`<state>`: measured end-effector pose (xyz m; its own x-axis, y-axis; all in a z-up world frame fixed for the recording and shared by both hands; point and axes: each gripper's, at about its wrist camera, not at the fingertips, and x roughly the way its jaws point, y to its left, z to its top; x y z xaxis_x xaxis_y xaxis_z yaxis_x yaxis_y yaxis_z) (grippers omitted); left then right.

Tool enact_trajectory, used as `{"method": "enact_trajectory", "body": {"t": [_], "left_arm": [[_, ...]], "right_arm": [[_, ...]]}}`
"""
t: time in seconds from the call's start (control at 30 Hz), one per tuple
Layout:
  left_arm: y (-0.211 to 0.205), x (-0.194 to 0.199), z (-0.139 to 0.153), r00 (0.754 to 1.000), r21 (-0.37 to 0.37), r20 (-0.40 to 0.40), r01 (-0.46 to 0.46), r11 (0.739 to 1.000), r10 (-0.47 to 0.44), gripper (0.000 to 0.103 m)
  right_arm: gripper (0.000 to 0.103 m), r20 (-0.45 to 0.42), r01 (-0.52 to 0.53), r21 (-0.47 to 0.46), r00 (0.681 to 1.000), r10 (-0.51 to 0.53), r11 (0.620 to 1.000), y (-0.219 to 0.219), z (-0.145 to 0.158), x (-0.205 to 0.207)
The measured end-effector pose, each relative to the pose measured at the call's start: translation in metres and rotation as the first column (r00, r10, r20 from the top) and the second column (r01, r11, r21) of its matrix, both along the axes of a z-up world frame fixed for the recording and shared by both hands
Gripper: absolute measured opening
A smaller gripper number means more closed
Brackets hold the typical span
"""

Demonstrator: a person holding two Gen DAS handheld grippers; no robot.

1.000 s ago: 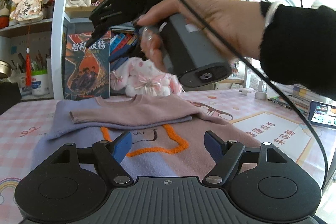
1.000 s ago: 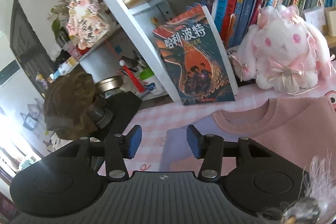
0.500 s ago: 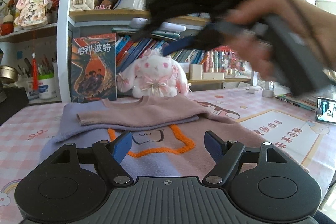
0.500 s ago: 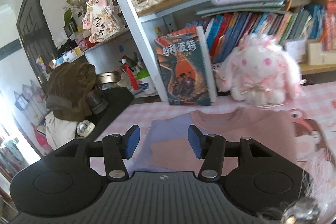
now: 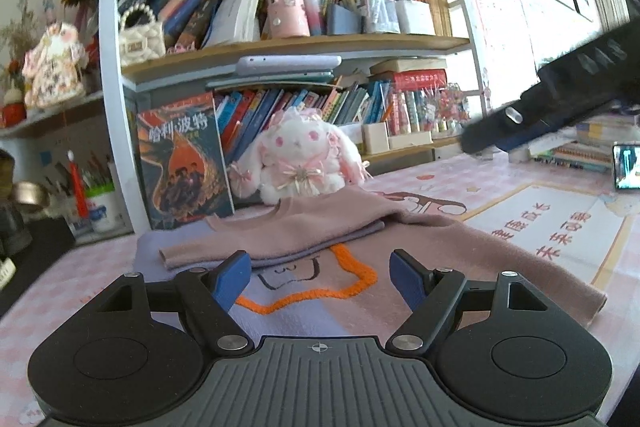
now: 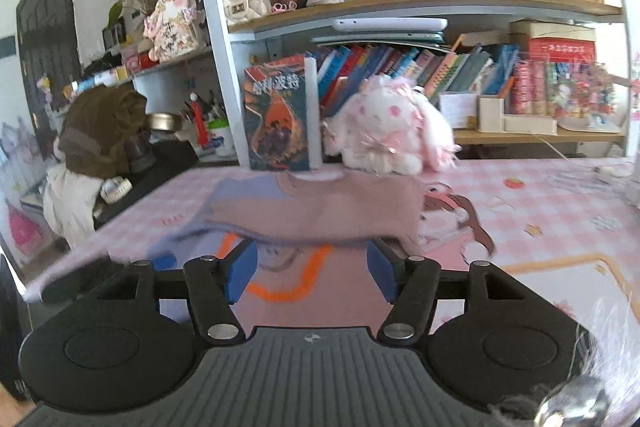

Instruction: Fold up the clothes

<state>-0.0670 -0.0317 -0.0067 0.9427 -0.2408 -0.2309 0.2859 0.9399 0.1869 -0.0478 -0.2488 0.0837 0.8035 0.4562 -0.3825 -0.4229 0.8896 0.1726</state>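
The left hand-held gripper (image 5: 318, 277) is released, its two blue fingers (image 5: 232, 277) spread wide with nothing between them. It hangs just above the near part of the sweater (image 5: 340, 247), which lies flat on the bench (image 5: 520, 187) directly ahead of it. The sweater is pink and lilac with an orange outline stitched on the front. One sleeve is folded across the chest, ahead of the fingers, and the other sleeve runs out to the right of the left hand-held gripper and ends near the bench edge.

The right hand-held gripper (image 6: 312, 265) is also released, its jaws apart and holding nothing. The sweater (image 6: 320, 211) lies just ahead of it and partly under its fingers; the picture is blurred here, so I cannot tell if they touch the cloth. In the left wrist view the right hand-held gripper (image 5: 532, 119) shows as a dark blurred shape far to the right, above the bench.

Beyond the sweater, a white and pink plush rabbit (image 5: 300, 159) sits against the bookshelf (image 5: 280, 43), and a book with a dark cover (image 5: 182, 163) stands upright just to its left.
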Motion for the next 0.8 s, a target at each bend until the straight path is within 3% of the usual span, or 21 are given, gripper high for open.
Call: {"method": "enact_trajectory", "body": {"t": [0.23,0.5,0.8], "left_arm": [[0.003,-0.004,0.002,0.999,-0.016,0.026,-0.023,1.0,0.024,0.079],[0.018,-0.043,0.016,0.999,0.015,0.037,-0.028,1.0,0.027,0.079],[0.052,-0.076,0.03,0.988,-0.011,-0.103,-0.115,0.993,0.113,0.079]], "right_arm": [[0.062,-0.009,0.041,-0.039,0.999,-0.041,0.998,-0.019,-0.025,-0.032],[0.062,-0.059,0.065,-0.038,0.996,-0.067,0.997,-0.04,-0.046,-0.046],[0.063,-0.109,0.067,-0.033,0.992,-0.07,0.997,-0.048,-0.061,-0.059]]}}
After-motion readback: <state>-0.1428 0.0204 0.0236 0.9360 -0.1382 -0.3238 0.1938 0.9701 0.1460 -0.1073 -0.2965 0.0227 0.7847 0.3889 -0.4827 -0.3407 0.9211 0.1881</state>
